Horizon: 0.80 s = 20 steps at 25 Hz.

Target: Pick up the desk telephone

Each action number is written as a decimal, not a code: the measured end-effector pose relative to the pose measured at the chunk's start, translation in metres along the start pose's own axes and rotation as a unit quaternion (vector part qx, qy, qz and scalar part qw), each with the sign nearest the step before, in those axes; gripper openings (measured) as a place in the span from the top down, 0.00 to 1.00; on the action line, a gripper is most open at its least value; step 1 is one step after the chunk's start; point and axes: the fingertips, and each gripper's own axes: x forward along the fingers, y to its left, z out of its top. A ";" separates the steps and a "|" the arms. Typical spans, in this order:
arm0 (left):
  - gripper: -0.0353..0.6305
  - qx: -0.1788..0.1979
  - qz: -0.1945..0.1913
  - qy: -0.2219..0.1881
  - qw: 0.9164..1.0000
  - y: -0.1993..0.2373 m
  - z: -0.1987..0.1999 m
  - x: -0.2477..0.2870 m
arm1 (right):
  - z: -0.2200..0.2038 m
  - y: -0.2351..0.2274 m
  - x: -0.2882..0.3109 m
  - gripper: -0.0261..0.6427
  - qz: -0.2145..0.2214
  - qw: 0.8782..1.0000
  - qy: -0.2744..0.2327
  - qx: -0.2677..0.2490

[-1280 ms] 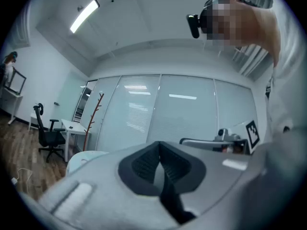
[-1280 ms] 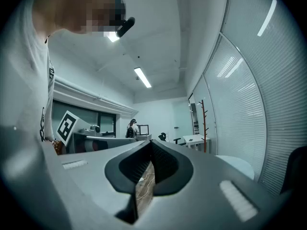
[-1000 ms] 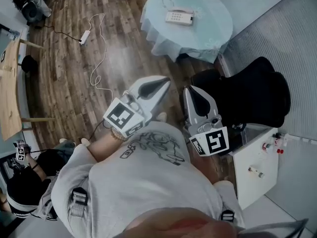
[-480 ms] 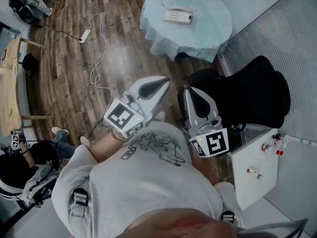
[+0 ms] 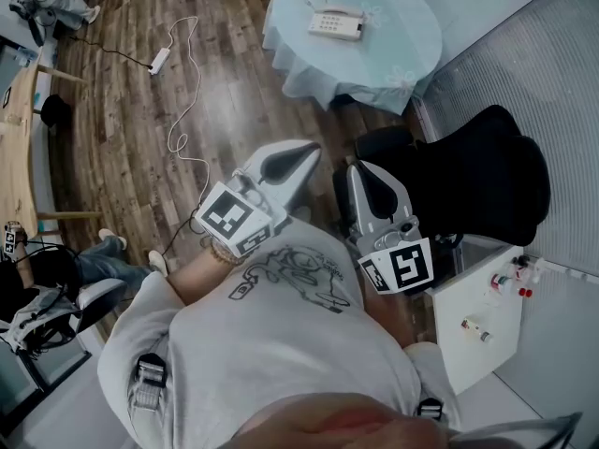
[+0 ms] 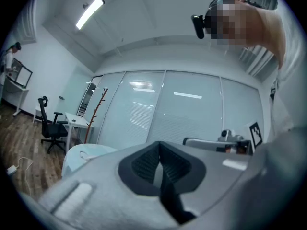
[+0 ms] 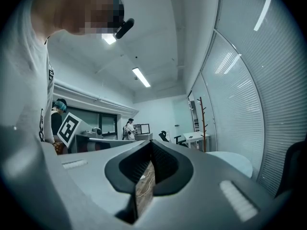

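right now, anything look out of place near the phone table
Only the white cable from the power strip, lying in loose loops across the wood floor left of the round table. The desk telephone lies flat.

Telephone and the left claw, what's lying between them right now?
In the head view, only a strip of wood floor and the table's draped cloth separate the left claw from the telephone.
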 end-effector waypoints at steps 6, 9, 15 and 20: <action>0.94 -0.004 0.000 -0.002 1.000 0.029 0.000 0.025 | -0.006 -0.025 0.023 0.95 -0.002 1.000 0.004 -0.001; 0.94 -0.007 -0.004 0.000 1.000 0.050 -0.001 0.046 | -0.009 -0.047 0.042 0.95 -0.007 1.000 0.005 0.000; 0.94 -0.014 -0.004 0.004 1.000 0.116 0.005 0.092 | -0.010 -0.097 0.107 0.95 -0.007 1.000 0.010 0.002; 0.94 -0.019 -0.006 0.009 1.000 0.185 0.022 0.135 | -0.004 -0.141 0.178 0.95 -0.003 1.000 0.020 0.001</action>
